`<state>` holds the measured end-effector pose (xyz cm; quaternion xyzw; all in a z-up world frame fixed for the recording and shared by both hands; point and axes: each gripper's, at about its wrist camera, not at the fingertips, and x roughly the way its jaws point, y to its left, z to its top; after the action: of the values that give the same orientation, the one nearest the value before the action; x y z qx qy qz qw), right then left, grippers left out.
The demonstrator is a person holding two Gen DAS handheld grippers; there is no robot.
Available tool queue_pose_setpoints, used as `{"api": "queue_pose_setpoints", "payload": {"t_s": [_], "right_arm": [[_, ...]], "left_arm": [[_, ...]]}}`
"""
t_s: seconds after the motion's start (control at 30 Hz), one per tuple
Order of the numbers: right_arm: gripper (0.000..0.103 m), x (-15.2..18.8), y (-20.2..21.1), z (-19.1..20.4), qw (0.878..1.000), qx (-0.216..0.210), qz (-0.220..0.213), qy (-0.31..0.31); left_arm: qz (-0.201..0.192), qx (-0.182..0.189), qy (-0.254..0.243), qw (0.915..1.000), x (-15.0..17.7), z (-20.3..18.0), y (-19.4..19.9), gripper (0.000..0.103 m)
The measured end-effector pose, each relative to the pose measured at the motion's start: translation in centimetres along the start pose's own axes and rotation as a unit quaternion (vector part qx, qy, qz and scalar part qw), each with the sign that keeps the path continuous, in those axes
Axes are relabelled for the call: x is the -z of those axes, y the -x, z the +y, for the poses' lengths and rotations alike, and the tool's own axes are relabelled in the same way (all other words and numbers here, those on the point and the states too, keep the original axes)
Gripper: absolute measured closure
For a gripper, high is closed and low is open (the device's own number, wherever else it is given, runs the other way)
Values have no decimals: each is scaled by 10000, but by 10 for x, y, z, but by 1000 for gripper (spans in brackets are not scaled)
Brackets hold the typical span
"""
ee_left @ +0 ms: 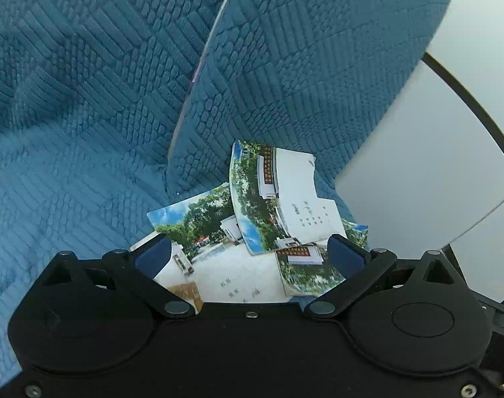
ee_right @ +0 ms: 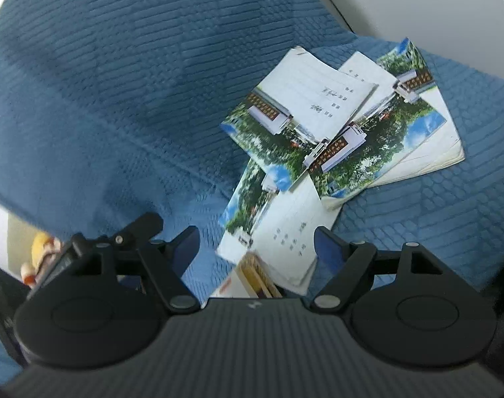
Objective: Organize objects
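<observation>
Notebooks (ee_right: pixel 321 122) lie in a loose, overlapping heap on the blue quilted sofa seat (ee_right: pixel 434 219), at the foot of the back cushion (ee_left: pixel 301 66). Count from the right wrist view: at least four with the same photo cover (trees, white building), fanned at different angles; one further booklet with an orange-tan cover (ee_right: pixel 252 275) pokes out at the near edge. Exact total uncertain, since covers hide what is beneath.

Left gripper (ee_left: pixel 248 248): jaws spread, low over the near notebooks, nothing pinched. Right gripper (ee_right: pixel 256 245): jaws spread wide, straddling the nearest notebook, pads not pressing.

Risks, as judged:
- thin soft covers; a pinch may take only the top sheet and bend it
- overlap means lifting one may drag its neighbours off the seat
- soft cushion gives under pressure, so a jaw may slide past the edge
</observation>
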<state>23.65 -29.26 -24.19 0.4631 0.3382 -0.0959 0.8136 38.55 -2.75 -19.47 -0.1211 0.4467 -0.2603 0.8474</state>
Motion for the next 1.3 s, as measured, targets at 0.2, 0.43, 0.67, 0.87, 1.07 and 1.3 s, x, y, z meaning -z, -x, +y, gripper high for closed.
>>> {"api": "queue_pose_setpoints", "payload": {"t_s": [0.2, 0.43, 0.67, 0.87, 1.07, 1.3], "right_arm": [[24, -14, -32, -12, 9977, -84, 38, -666], [39, -23, -80, -30, 9880, -66, 207, -1528], [59, -27, -121, -47, 9734, 214, 294, -2261], [71, -28, -140, -45, 9698, 234, 263, -2413], [90, -30, -149, -45, 9676, 300, 95, -2504], [94, -31, -139, -29, 9783, -26, 109, -2067]], "left_arm": [[478, 404, 410, 9972, -11, 20, -54, 7], [676, 474, 890, 9926, -21, 45, -88, 18], [888, 674, 1471, 9828, -25, 69, -111, 33], [956, 869, 1768, 9757, -27, 80, -116, 35], [994, 902, 1881, 9729, -26, 84, -119, 35], [1037, 962, 2032, 9689, -17, 82, -118, 35]]}}
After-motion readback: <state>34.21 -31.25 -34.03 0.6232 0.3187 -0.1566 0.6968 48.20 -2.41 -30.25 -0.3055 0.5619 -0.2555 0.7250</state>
